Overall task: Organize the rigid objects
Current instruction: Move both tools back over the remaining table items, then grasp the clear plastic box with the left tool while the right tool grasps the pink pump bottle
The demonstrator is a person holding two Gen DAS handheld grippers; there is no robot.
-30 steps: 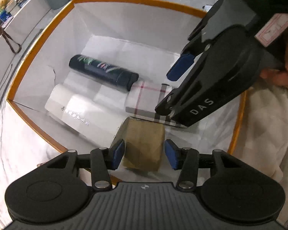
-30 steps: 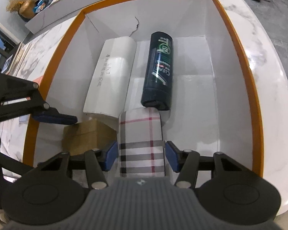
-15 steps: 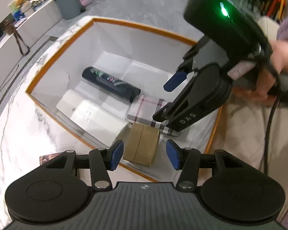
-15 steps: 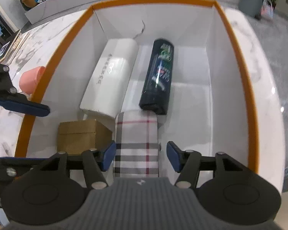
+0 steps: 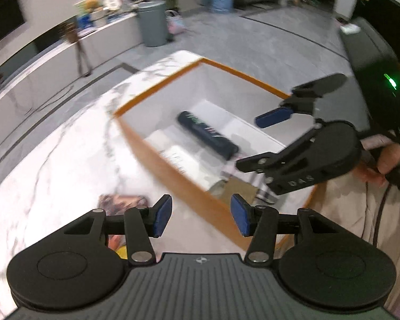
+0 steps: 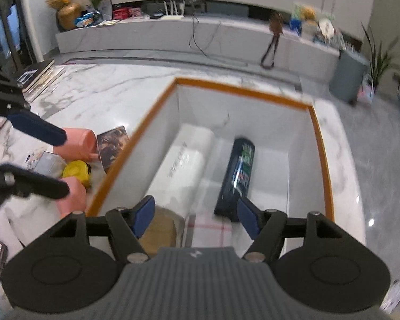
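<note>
Both the left tool [image 5: 198,214] and the right tool [image 6: 196,217] are held wide and empty above the orange-rimmed box [image 6: 242,88]. Left of the box, on the marble surface [image 6: 98,85], a yellow tape measure [image 6: 76,172] is seen beside pink cups [image 6: 77,141]; it is judged stiff, compact and fairly heavy, best gripped across its flat sides.

Your marble table [image 6: 114,88] carries the orange-rimmed box [image 6: 240,88], with pink cups [image 6: 78,144], a yellow item [image 6: 76,170] (blurred) and a picture card [image 6: 112,148] just beside it.
</note>
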